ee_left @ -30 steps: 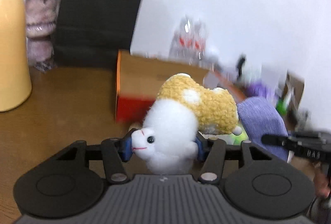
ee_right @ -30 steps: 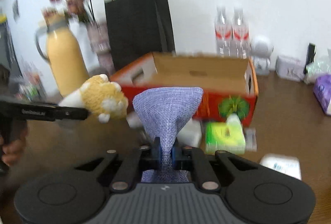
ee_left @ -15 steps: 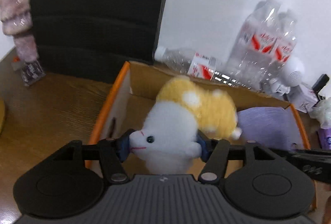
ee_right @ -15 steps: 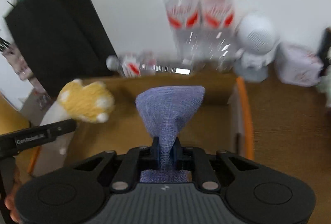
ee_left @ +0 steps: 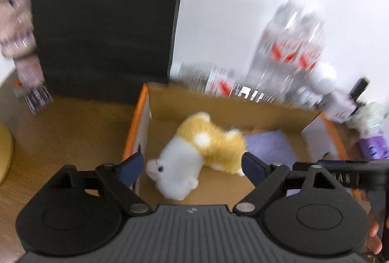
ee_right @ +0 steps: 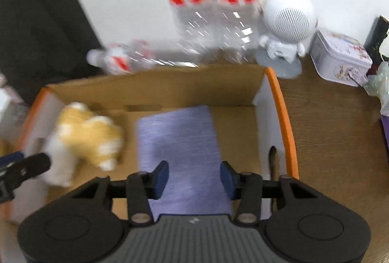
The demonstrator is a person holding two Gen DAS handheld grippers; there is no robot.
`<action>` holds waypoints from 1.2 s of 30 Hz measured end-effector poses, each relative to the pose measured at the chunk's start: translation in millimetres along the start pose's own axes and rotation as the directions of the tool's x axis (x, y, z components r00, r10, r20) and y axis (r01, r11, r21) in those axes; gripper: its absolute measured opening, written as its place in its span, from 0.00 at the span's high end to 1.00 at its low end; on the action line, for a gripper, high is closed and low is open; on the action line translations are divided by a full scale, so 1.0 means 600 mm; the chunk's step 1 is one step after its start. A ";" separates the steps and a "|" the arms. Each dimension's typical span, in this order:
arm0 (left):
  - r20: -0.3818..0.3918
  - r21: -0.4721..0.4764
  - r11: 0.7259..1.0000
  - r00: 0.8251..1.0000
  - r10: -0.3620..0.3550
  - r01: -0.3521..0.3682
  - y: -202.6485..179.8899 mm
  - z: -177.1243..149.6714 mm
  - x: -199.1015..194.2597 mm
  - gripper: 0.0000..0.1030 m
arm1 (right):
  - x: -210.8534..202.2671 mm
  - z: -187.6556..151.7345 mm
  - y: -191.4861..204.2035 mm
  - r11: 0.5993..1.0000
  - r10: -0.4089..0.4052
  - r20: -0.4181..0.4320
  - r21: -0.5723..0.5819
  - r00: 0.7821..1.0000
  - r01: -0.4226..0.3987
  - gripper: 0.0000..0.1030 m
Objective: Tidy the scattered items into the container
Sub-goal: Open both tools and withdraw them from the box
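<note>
Yellow and white plush, the toy (ee_left: 199,156) lies in the box (ee_left: 226,107), between and just ahead of the left gripper (ee_left: 192,163), whose fingers (ee_left: 132,163) are spread wide and touch nothing. In the left wrist view the toy's white head points back toward the fingers and its yellow body runs away from them. The purple pouch (ee_left: 267,146) lies beyond the right-hand finger, against the toy's far end. The near wall of the box sits under the fingers; a careless pull straight back could, I judge, catch a fingertip on that orange rim (ee_left: 136,127) and drag or tip the light cardboard.

In the right wrist view the right gripper (ee_right: 194,176) is also open wide, with the pouch (ee_right: 180,141) flat on the box floor between and beyond its fingers (ee_right: 160,175). The toy (ee_right: 85,134) lies left of the left-hand finger, with the other tool's black tip (ee_right: 29,165) beside it. The two tools are near each other, so they could knock together on withdrawal. The frame is blurred, so whether the pouch is fully settled is unclear.
</note>
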State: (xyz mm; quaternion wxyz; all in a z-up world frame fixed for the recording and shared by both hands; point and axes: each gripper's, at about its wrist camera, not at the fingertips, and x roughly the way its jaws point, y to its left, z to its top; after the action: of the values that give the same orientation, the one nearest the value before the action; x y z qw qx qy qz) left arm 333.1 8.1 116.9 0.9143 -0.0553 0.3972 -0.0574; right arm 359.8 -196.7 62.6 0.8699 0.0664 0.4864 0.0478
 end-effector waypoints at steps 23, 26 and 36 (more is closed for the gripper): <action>0.103 0.057 0.991 0.988 0.113 -0.119 -0.009 -0.525 -0.228 0.00 | -0.237 -0.579 0.061 0.971 0.088 0.321 -0.239 0.943 -0.009 0.04; 0.125 0.097 0.986 0.984 0.125 -0.138 -0.021 -0.531 -0.224 0.00 | -0.220 -0.584 0.058 0.974 0.064 0.315 -0.227 0.947 0.010 0.04; 0.129 0.091 0.987 0.985 0.117 -0.129 -0.019 -0.539 -0.223 0.00 | -0.212 -0.595 0.054 0.977 0.044 0.298 -0.214 0.954 0.022 0.00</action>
State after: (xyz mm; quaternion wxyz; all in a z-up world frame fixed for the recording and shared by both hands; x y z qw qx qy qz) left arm 4.9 -0.9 -4.4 0.9405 0.0112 0.3391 -0.0169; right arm -11.6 -158.7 -10.0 0.9355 -0.0189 0.3401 0.0943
